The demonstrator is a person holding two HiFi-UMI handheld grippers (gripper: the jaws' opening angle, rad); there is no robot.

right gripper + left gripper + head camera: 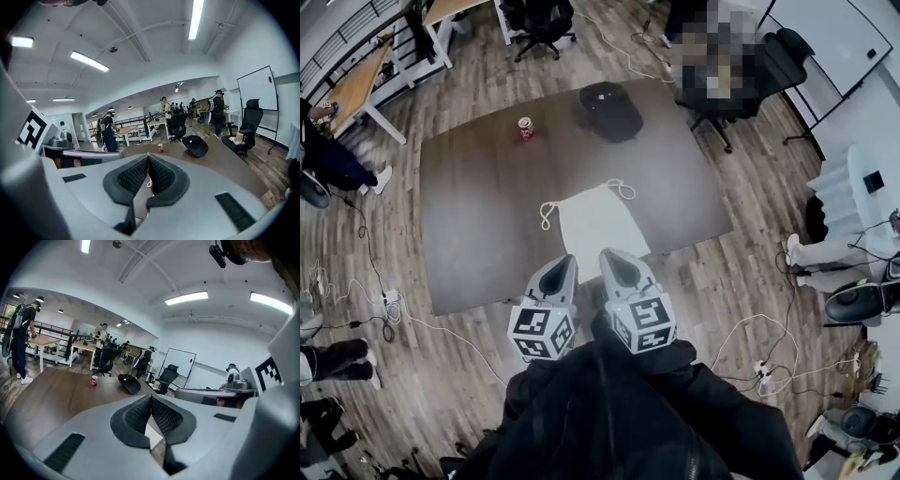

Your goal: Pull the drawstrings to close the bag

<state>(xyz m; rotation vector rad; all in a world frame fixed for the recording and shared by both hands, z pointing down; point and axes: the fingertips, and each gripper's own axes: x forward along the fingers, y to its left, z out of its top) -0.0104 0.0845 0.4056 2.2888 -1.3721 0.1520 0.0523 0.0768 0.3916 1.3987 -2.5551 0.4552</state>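
- Well, both grippers are shut with nothing between their jaws: the left gripper (568, 261) and the right gripper (610, 254) hang side by side over the near edge of the dark brown wooden desk (478, 206).
- The flat white cloth drawstring bag (598, 225) lies just ahead of them, near that edge. One white cord loop (547, 214) trails off its far left corner and the other white cord loop (622, 188) off its far right corner.
- Closed jaws cannot take a cord. Arriving shut, they would likely just shove the cloth.
- The cords are thin and lie flat on the desk, so the pads may slip over them or pinch cloth along with cord.
- Pulling one cord alone would probably drag the light bag instead of cinching it.
- The grippers sit very close together and could knock each other while spreading towards the two loops.
- Bare desk lies left and right of the bag, giving room for outward pulls.
- The small red can (526, 127) and the black rounded object (611, 111) stand well apart at the far side.
- A pull towards the person risks sliding the bag off the near edge.
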